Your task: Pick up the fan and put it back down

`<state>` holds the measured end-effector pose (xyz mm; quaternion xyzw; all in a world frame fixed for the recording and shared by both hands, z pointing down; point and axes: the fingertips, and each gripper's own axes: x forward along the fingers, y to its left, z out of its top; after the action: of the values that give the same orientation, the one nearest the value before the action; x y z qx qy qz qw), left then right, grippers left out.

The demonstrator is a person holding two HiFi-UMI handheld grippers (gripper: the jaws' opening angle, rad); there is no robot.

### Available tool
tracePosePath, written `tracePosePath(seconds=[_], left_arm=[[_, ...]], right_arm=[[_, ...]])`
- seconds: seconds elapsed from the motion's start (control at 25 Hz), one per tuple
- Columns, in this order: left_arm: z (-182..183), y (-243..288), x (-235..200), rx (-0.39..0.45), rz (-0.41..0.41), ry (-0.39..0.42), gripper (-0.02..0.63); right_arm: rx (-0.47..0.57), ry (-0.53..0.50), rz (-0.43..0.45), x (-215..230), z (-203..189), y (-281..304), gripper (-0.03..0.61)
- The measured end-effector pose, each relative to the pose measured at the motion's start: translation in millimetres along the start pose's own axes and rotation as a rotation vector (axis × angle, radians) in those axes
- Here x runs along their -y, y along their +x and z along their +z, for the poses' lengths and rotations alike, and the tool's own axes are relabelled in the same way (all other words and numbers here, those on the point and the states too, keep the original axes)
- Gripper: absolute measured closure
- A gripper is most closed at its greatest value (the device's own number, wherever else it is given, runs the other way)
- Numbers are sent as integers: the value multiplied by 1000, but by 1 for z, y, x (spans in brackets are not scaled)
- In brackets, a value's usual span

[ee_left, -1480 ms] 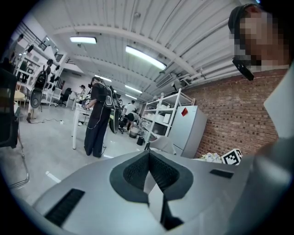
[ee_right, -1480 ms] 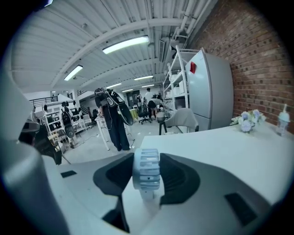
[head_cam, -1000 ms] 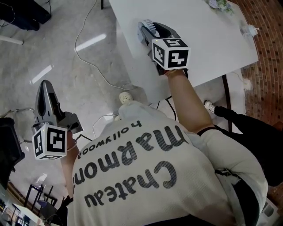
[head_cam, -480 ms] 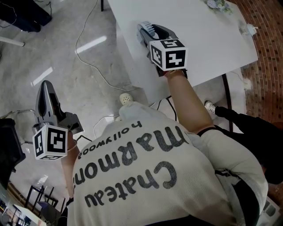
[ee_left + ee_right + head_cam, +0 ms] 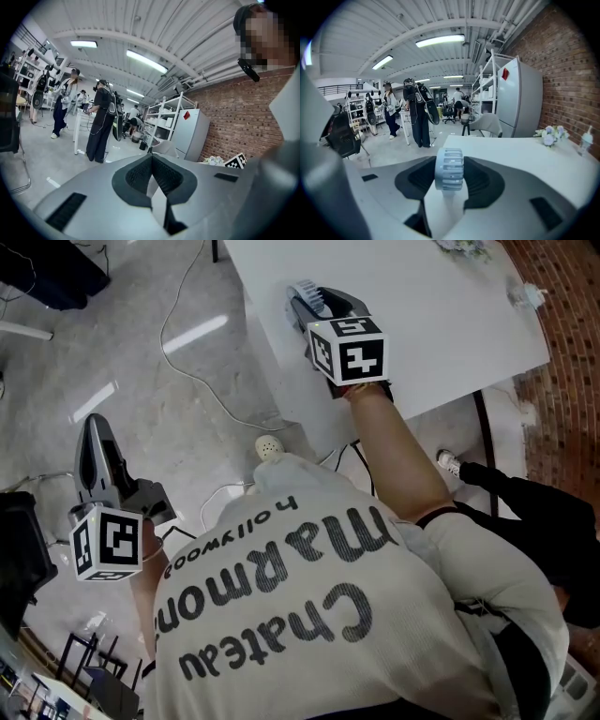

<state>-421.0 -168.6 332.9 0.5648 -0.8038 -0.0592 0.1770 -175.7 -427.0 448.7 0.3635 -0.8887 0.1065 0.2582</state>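
A small pale-blue fan (image 5: 307,289) with a ribbed round head (image 5: 449,165) and a white handle stands between the black pads of my right gripper (image 5: 450,179). The pads press on both sides of the head. That gripper (image 5: 315,302) is over the left part of the white table (image 5: 441,324), pointing away from me. Whether the fan's base touches the table is hidden. My left gripper (image 5: 94,432) hangs over the floor on the left, well away from the table. Its jaws (image 5: 152,158) meet at the tips with nothing between them.
A bunch of small flowers (image 5: 548,136) and a little bottle (image 5: 527,296) stand at the table's far side. A white cable (image 5: 187,362) and a round white object (image 5: 267,446) lie on the floor. People (image 5: 419,117) stand further back, near shelves and a fridge (image 5: 520,98).
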Motion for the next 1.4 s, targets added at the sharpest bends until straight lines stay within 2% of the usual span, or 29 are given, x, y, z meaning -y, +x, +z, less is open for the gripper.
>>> tracePosePath(seconds=[0.32,0.56,0.92,1.2,1.4], left_arm=[[4,1,4,-5,16,19,612],[7,7,15,9,-9,36,612],[9,7,15,2,-2,30,612],[15,3,10,20,-19,23,612],[18,-6,12,27,-55,9,612]], right_arm=[[4,-9,13,0,-2,3,393],[14,-2,32,-2,-1,3,391],[20,5,29,-1,3,5,391],[69,10,6,-6,25,-7,388],[121,69,-4,-12,43,-35,388]])
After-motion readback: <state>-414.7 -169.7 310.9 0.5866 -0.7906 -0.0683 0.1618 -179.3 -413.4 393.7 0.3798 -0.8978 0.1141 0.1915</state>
